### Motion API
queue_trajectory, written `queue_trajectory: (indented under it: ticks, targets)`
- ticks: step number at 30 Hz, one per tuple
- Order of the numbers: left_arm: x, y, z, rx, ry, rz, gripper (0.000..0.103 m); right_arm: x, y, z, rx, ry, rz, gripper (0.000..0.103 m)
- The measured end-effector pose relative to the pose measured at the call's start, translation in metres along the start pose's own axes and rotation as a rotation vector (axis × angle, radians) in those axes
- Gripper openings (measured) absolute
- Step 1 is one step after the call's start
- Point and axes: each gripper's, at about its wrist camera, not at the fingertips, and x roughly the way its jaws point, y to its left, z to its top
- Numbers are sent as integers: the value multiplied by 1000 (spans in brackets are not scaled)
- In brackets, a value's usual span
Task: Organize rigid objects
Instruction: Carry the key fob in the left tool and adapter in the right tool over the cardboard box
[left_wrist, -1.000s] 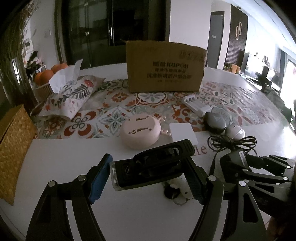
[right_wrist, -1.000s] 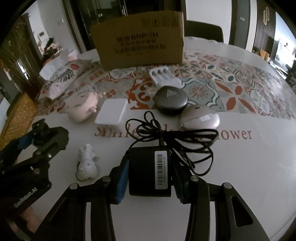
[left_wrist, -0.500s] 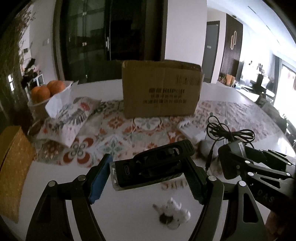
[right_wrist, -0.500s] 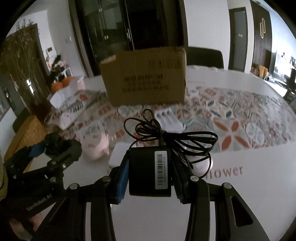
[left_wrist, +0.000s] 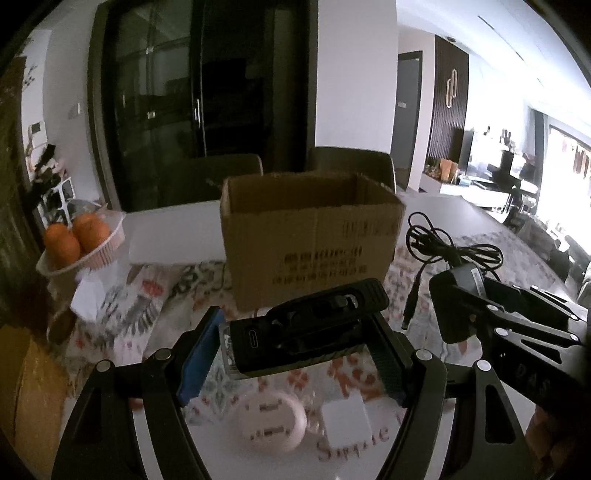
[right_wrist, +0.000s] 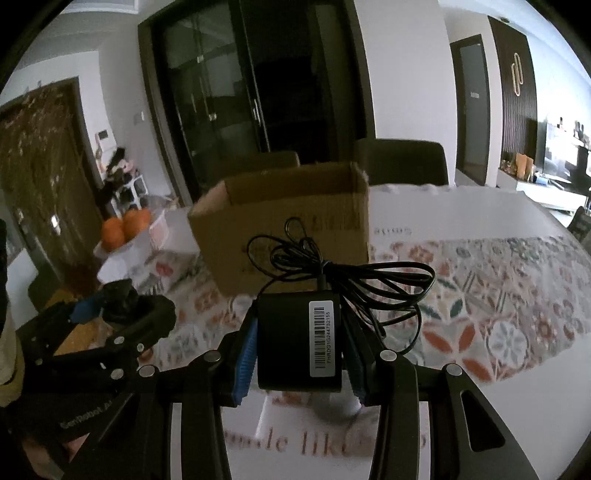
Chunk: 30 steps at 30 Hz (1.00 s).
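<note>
My left gripper (left_wrist: 295, 350) is shut on a black flat device with a port at its end (left_wrist: 303, 328), held crosswise above the table. My right gripper (right_wrist: 301, 354) is shut on a black power adapter (right_wrist: 295, 343) with a barcode label; its coiled black cable (right_wrist: 354, 273) hangs out in front. Both are raised in front of an open cardboard box (left_wrist: 310, 236) whose inside is dark. In the left wrist view the right gripper (left_wrist: 491, 325) with the adapter is at the right; in the right wrist view the left gripper (right_wrist: 107, 314) is at the lower left.
On the table below lie a pink round case (left_wrist: 273, 421) and a white square block (left_wrist: 345, 424). A bowl of oranges (left_wrist: 79, 240) and a floral tissue pouch (left_wrist: 125, 314) stand at the left on the patterned runner (right_wrist: 498, 295). Two chairs stand behind the box.
Both grippers have risen with their loads and come closer to the box. The view now looks over the box's rim, and the items on the table have dropped low in the frame.
</note>
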Motion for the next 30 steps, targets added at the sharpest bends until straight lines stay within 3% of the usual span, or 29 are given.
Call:
queue_trajectory:
  ticks: [20, 30]
  targets:
    - [38, 11, 102, 57, -69, 50, 76, 33, 1, 106, -55, -100, -20, 43]
    - [73, 22, 128, 61, -11, 50, 76, 58, -1, 139, -86, -83, -20, 43]
